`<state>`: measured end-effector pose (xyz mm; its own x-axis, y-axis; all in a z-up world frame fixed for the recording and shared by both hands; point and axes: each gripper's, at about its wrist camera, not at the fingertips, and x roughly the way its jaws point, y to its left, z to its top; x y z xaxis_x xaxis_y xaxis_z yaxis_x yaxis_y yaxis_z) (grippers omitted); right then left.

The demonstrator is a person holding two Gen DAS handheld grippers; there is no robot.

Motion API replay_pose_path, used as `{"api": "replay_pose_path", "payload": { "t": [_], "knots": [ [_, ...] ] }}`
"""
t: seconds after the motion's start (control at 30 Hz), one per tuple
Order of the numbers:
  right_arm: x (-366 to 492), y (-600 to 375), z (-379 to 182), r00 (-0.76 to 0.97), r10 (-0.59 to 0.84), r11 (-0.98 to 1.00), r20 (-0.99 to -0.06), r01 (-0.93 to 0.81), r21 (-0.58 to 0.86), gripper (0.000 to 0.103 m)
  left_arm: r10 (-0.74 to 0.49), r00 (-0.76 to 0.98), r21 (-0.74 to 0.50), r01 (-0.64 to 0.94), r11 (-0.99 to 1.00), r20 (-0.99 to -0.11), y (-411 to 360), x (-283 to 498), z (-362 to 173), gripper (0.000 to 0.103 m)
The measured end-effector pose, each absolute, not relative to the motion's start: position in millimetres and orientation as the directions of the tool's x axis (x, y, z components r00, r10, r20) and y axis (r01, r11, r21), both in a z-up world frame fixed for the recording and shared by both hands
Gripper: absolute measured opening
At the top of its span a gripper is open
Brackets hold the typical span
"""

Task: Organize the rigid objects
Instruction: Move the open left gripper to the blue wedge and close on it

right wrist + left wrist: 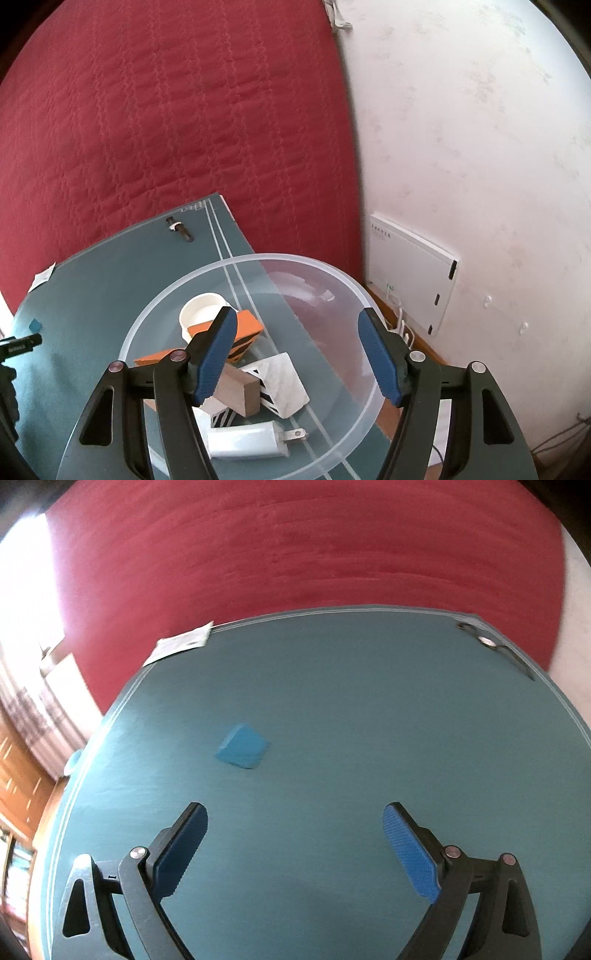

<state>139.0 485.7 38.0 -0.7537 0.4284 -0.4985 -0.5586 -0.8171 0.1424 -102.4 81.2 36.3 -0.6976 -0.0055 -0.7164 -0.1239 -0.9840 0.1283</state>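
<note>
**Teal table by a red quilt, bowl half filled**

The table (332, 701) is a flat, matt teal board with thin pale lines running just inside its edges. It stands against a bed spread with a red quilted cover (166, 110) stitched in wavy rows. To the right rises a white, mottled wall (480, 129) with a flat white panel (410, 269) leaning at its foot. In the left wrist view a bright window and warm wooden furniture show at the left edge, blurred.

A small bright blue wedge block (242, 746), smooth and sharp-edged, lies alone on the bare teal surface, well apart from everything else. A white paper label (181, 642) sits at the far left corner, and a dark bolt-like piece with a pale ring (180, 225) near the far right corner.

A wide, clear plastic bowl (332, 273) with a frosted rim rests on the right end of the table, partly overhanging its edge. Inside lie a white round cup (199, 310), an orange block (247, 325) with black stripes, a grey-brown rectangular block (240, 391), a white marbled wedge (284, 384) and a glossy white plug adapter (251, 439) with metal prongs.

The left tool (295, 825) hangs over the table short of the blue wedge, its ribbed blue pads wide apart and empty. The right tool (297, 330) hovers above the bowl, its pads apart with nothing between them.
</note>
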Motion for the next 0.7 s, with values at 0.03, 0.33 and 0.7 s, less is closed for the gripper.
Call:
{"api": "replay_pose_path", "payload": {
  "t": [0.03, 0.33, 0.7],
  "knots": [
    [139.3, 485.2, 38.0, -0.754, 0.429, -0.818, -0.497, -0.558, 0.140, 0.069, -0.007, -0.696, 0.123, -0.117, -0.985, -0.718, 77.8, -102.8, 36.5, 0.098],
    [140.2, 485.1, 34.5, -0.751, 0.425, -0.818, -0.506, -0.558, 0.140, 0.069, -0.043, -0.654, 0.074, -0.020, -0.997, -0.755, 54.1, -131.5, 28.7, 0.092],
    [141.0, 487.9, 30.5, -0.747, 0.414, -0.817, -0.520, -0.557, 0.151, 0.069, -0.105, -0.603, -0.019, 0.195, -0.981, -0.791, 44.9, -173.3, 26.5, 0.081]
  ]
}}
